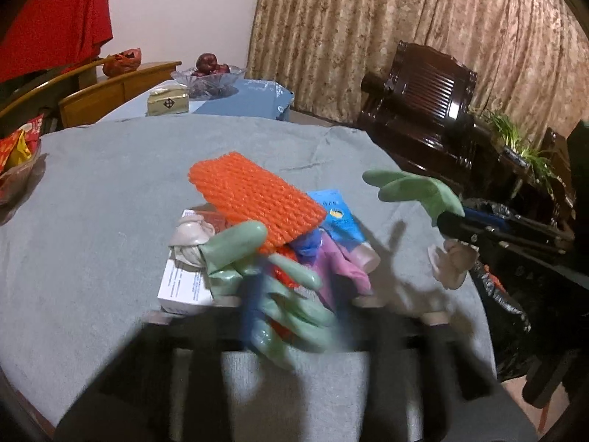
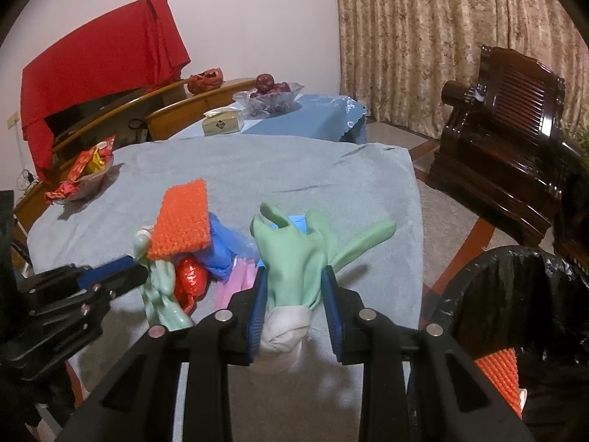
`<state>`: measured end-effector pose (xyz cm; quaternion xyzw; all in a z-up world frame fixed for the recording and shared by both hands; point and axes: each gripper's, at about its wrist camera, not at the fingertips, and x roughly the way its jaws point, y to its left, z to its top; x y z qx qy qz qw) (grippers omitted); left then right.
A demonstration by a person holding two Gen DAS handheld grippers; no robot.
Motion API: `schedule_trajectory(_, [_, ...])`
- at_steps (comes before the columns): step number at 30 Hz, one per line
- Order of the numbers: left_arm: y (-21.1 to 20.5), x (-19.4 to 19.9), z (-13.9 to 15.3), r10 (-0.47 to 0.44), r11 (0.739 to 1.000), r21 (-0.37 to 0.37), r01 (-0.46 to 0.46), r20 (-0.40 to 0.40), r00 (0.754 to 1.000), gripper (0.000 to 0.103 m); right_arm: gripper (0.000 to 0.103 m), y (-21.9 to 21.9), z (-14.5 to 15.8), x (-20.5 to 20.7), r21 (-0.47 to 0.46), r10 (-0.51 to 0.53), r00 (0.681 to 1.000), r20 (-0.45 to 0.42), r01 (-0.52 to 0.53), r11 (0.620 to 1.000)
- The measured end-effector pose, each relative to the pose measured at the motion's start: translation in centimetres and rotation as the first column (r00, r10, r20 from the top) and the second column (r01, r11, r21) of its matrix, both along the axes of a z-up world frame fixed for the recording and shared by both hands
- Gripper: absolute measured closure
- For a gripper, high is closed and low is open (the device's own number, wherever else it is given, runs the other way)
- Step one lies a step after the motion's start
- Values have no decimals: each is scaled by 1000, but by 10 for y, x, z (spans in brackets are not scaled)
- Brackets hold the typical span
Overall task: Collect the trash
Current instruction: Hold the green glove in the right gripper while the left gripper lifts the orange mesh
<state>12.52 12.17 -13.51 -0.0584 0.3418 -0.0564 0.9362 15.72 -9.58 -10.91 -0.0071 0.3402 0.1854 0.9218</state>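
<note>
Carrying green rubber glove (image 2: 294, 254) clamped in right gripper (image 2: 294, 313) over table edge; swing right to black-lined bin (image 2: 515, 294), release w/ cuff inside. Left gripper (image 1: 291, 316) pinches 2nd glove (image 1: 279, 294).

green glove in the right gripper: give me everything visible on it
The green glove looks like thin rubber, pale mint, with a whitish cuff bunched below. The right gripper pinches it near the cuff between blue pads. It hangs lifted over the grey tablecloth, crumpled, one finger jutting right, others folded. The left wrist view shows its fingers pointing left, cuff dangling.
</note>
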Motion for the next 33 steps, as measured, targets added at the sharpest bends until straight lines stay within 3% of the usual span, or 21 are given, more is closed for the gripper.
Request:
schedule_trajectory(8, [0, 0, 4, 48, 998, 45, -49, 26, 999, 33, 74, 0, 2, -2, -2, 1, 1000, 3, -1, 1000])
schedule_trajectory(15, [24, 8, -7, 103, 994, 43, -102, -2, 995, 36, 74, 0, 2, -1, -1, -3, 1000, 0, 3, 1000])
schedule_trajectory(18, [27, 13, -6, 97, 995, 34, -97, -7, 995, 44, 74, 0, 1, -1, -3, -2, 1000, -2, 2, 1000])
schedule_trajectory(25, [9, 29, 13, 57, 998, 16, -57, 38, 998, 37, 74, 0, 7, 9, -11, -4, 1000, 12, 4, 1000])
schedule_trajectory(33, [0, 75, -7, 73, 996, 45, -71, -42, 996, 37, 74, -3, 4, 25, -5, -17, 1000, 5, 17, 1000])
